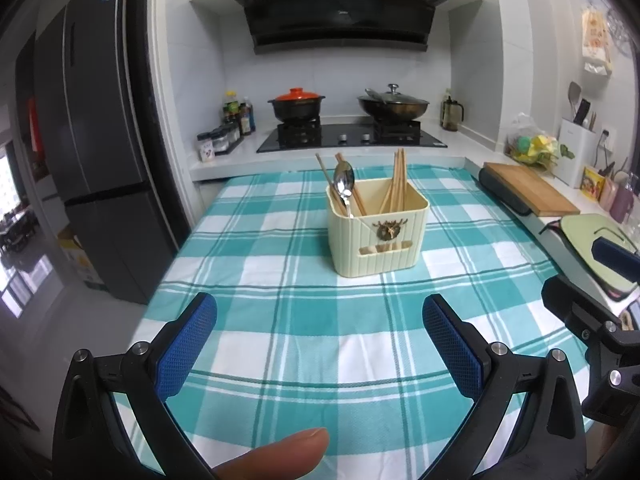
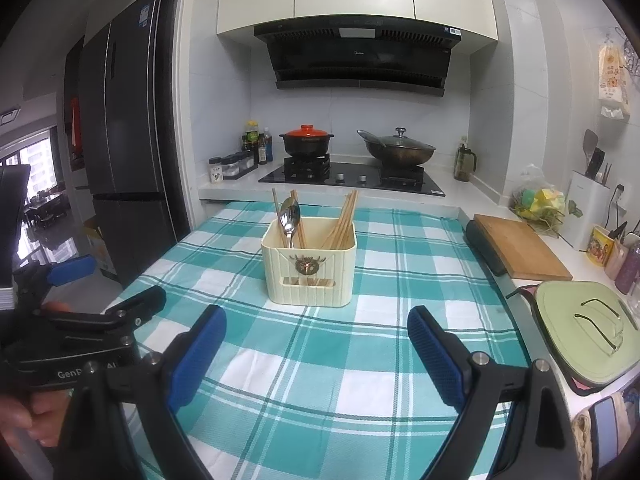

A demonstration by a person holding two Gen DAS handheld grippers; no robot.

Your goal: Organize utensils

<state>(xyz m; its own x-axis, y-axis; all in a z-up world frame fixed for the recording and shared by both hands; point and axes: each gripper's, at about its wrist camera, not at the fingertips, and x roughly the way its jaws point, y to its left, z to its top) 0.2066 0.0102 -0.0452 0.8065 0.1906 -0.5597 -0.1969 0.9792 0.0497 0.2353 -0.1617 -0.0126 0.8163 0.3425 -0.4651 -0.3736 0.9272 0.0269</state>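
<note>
Standing in a cream holder point(image 1: 378, 228) mid-surface point(image 1: 280, 320), chopsticks point(image 1: 396, 184) and spoon point(image 1: 345, 184) look sorted already; left tool point(image 1: 320, 344) and right tool point(image 2: 316, 356) hover released, nothing loose visible.

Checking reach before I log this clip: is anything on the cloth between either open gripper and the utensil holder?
Nothing visible. Only bare checked cloth lies between the left gripper, the right gripper and the holder, which holds the spoon and chopsticks.
</note>
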